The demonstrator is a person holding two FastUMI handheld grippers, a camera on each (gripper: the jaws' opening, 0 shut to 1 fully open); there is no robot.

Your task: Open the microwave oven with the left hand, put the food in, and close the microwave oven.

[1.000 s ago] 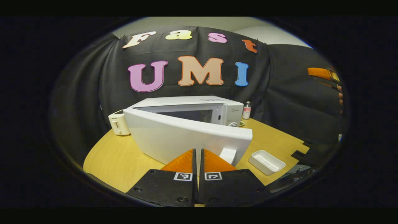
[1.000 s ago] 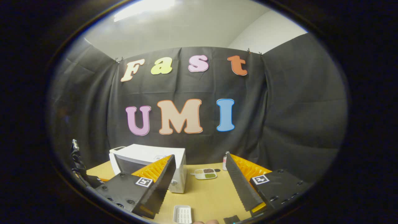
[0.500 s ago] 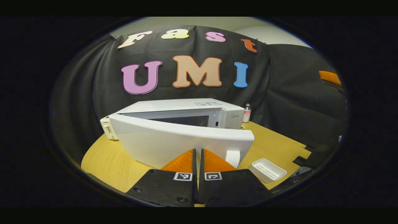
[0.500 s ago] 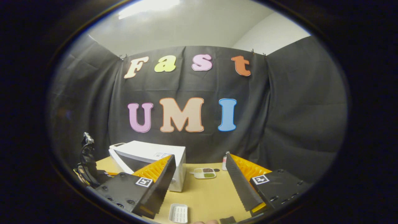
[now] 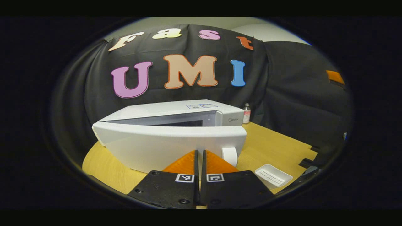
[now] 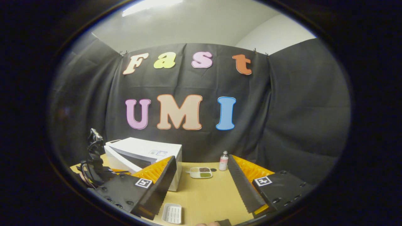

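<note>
Left gripper view, left to right: microwave oven [image 5: 176, 125] sits on the wooden table [image 5: 270, 147], white. Its door [image 5: 163, 144] stands partly ajar, hinge side at left, free edge swung out toward the camera at right; a dark strip of the cavity shows above the door's top edge. Left gripper [image 5: 200, 153] sits low centre, fingers pressed together with no visible gap, nothing between them; tips right up against the door's outer face, cannot tell if touching. A white rounded handle [image 5: 230, 156] on the door is just right of the fingertips. Small bottle [image 5: 247, 113] with a pale label stands behind the oven's right corner, near the wall. White ribbed tray [image 5: 273, 176], empty, lies on the table at lower right, apart from the oven.

Right gripper view, left to right: the left gripper's body and cables show at far left beside the door. Oven behind the right gripper's left finger. White ribbed tray at bottom edge. Right gripper [image 6: 201, 161] is spread wide, holding nothing, hovering above the table. Between its fingers, farther off: divided food tray [image 6: 201, 172] with portions in its compartments, on the table, outside the oven, to the right of it. Bottle just right of that tray.
</note>
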